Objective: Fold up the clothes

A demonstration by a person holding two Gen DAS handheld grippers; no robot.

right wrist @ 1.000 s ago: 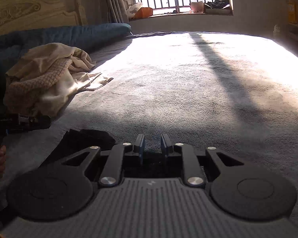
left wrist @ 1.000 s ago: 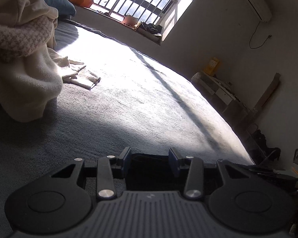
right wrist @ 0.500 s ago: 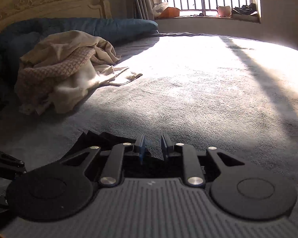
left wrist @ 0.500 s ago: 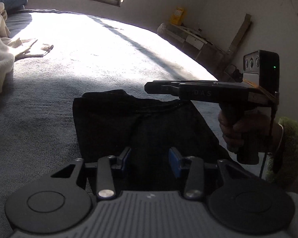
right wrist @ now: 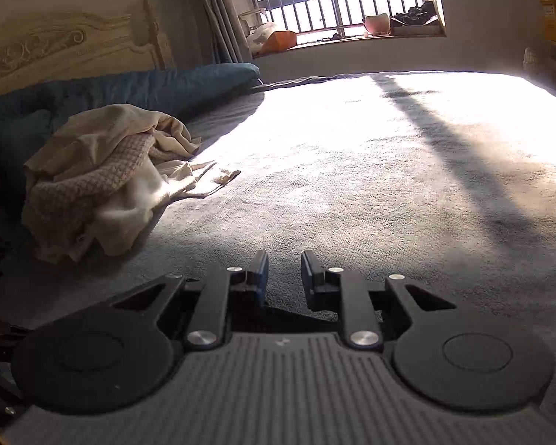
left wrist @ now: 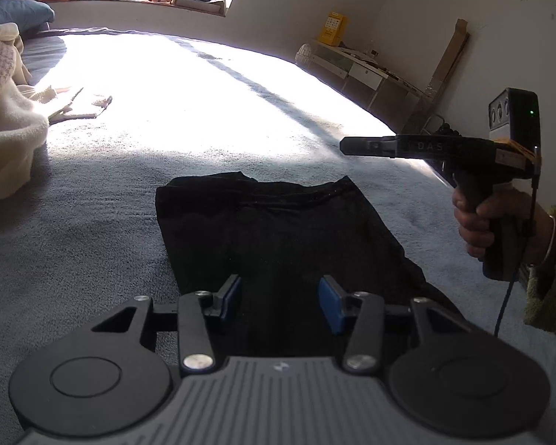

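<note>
A black folded garment [left wrist: 278, 222] lies flat on the grey bed cover [left wrist: 92, 252]. My left gripper [left wrist: 280, 289] hovers over its near end; its jaws are opening, and nothing is pinched between the blue pads. To the right, a hand holds my right gripper [left wrist: 346, 145] level above the garment's right edge. In the right wrist view, my right gripper [right wrist: 283, 259] shows a narrow gap with only bed cover behind it, so it grips nothing. A dark strip of the garment [right wrist: 296, 319] shows under its fingers.
A heap of cream and knitted clothes [right wrist: 103, 178] sits at the left, also seen as the heap [left wrist: 3, 126] in the left wrist view. Behind it lie a blue duvet [right wrist: 174, 85] and a carved headboard [right wrist: 55, 48]. A low shelf [left wrist: 359, 70] lines the right wall.
The left view swung from the clothes heap onto the black garment, bringing the right gripper into sight. The left jaws stand wider. The right gripper moved off the garment; less of it shows beneath.
</note>
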